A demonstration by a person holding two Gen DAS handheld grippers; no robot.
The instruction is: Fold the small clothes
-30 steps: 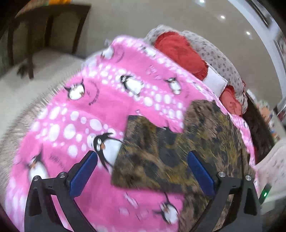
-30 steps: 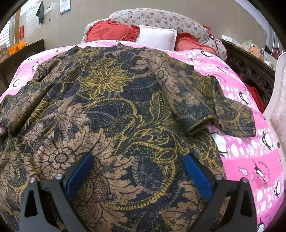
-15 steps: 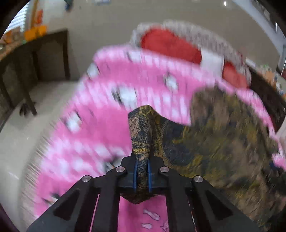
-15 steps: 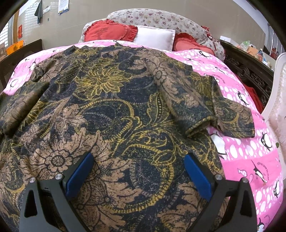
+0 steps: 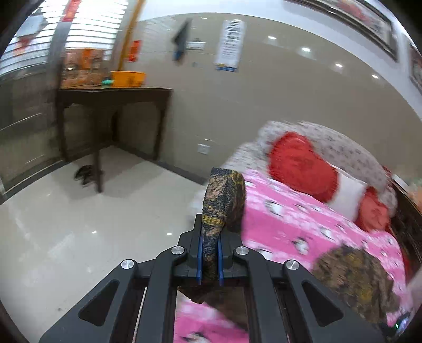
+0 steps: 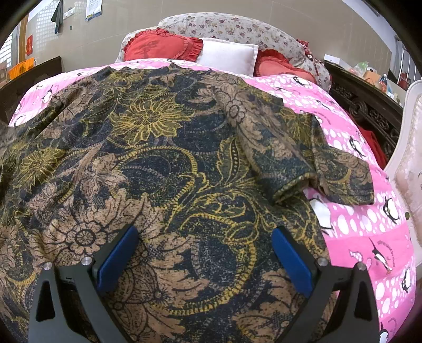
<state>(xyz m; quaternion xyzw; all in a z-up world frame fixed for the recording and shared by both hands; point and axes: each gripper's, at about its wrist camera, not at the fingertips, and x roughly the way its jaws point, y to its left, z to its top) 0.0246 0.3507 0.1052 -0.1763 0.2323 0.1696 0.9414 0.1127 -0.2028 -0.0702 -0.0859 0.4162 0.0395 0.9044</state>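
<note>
Left gripper (image 5: 209,260) raised, clamping shirt (image 6: 168,168) corner upright; right gripper (image 6: 203,260) open over shirt.

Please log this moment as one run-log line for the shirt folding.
left tongs: shut on shirt sleeve, raised | right tongs: open over patterned shirt | surface: pink bedspread

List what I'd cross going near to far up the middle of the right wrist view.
Open right gripper → floral batik shirt → pink penguin blanket → white pillow → floral headboard → beige wall.
</note>
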